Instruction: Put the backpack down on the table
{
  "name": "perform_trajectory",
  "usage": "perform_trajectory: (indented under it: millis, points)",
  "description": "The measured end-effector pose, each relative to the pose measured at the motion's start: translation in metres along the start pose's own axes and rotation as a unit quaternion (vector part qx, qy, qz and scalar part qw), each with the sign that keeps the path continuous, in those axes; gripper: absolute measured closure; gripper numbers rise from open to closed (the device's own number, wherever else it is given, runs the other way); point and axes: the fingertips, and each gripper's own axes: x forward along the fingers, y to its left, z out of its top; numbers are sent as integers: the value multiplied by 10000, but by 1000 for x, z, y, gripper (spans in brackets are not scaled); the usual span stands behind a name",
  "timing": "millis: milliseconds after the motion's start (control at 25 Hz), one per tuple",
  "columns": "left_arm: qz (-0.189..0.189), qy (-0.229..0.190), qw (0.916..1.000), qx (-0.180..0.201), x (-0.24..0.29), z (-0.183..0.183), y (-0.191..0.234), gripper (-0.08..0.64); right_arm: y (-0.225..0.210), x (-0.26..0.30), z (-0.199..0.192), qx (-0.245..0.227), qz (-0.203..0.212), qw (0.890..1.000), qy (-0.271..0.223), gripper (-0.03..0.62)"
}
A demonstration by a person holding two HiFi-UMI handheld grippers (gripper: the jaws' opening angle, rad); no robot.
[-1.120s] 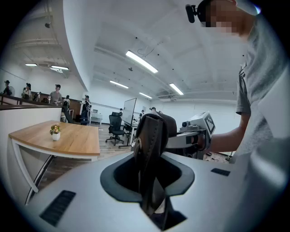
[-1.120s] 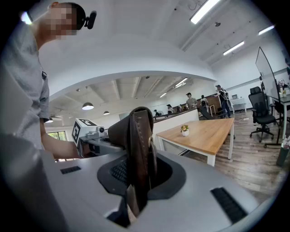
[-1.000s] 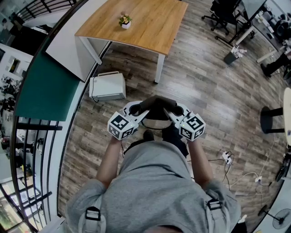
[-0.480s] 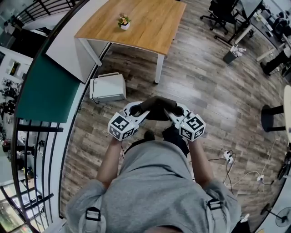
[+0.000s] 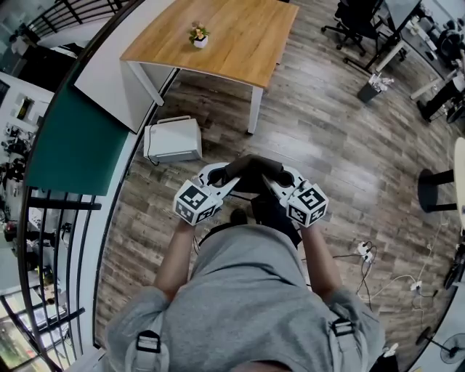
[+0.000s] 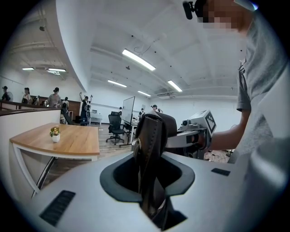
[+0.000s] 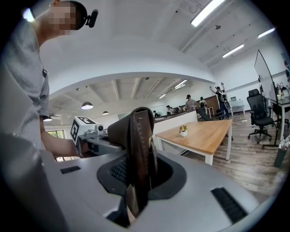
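Note:
A dark brown leather backpack strap spans between my two grippers in front of my chest. My left gripper is shut on its left end, and my right gripper is shut on its right end. The backpack's dark body hangs below them, mostly hidden. In the left gripper view the strap stands upright between the jaws of the left gripper. The right gripper view shows the strap pinched in the right gripper. The wooden table stands ahead, apart from the backpack.
A small potted plant sits on the table. A white box lies on the wood floor beside the table leg. A curved railing runs along the left. Office chairs, a black stool and floor cables are to the right.

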Motion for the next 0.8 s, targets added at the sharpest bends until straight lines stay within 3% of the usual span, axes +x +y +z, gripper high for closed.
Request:
perform_trajectory:
  millis: [800]
  points:
    - [135,100,9999,15,21,9,19,457,-28,12,10,-149,64,9998,70,528]
